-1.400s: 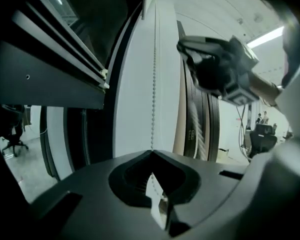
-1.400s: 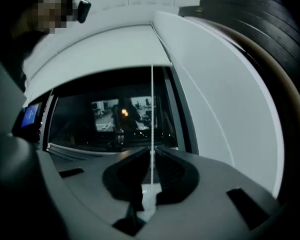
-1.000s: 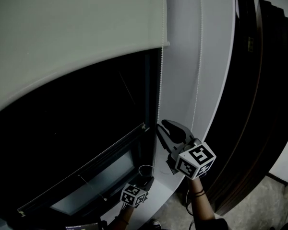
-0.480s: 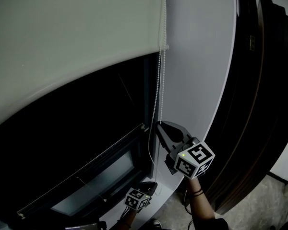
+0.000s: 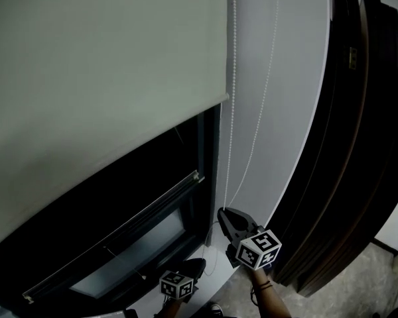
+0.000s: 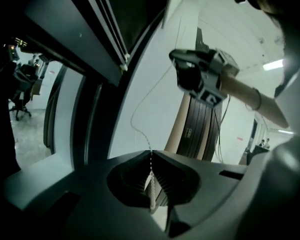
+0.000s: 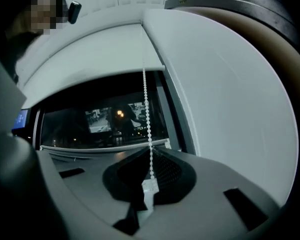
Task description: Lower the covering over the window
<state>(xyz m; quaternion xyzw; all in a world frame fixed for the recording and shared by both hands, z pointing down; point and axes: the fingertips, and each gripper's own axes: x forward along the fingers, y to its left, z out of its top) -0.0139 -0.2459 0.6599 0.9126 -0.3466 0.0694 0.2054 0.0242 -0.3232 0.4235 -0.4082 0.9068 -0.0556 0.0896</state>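
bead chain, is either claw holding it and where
Both hold the bead chain: right claw on the taut hanging strand, left claw on the slack below.

Pale grey-green blind (image 5: 99, 65); white bead chain (image 5: 233, 58); black window frame (image 5: 209, 171).

We see the pale roller blind (image 5: 99, 78) drawn partway down the dark window (image 5: 119, 211), lower glass uncovered; its white bead chain (image 5: 233, 111) hangs along the blind's right edge

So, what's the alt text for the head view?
A pale fabric roller blind covers the upper part of a dark window. Beside it hangs a white bead chain, gripped below by the right claw, the left claw lower.
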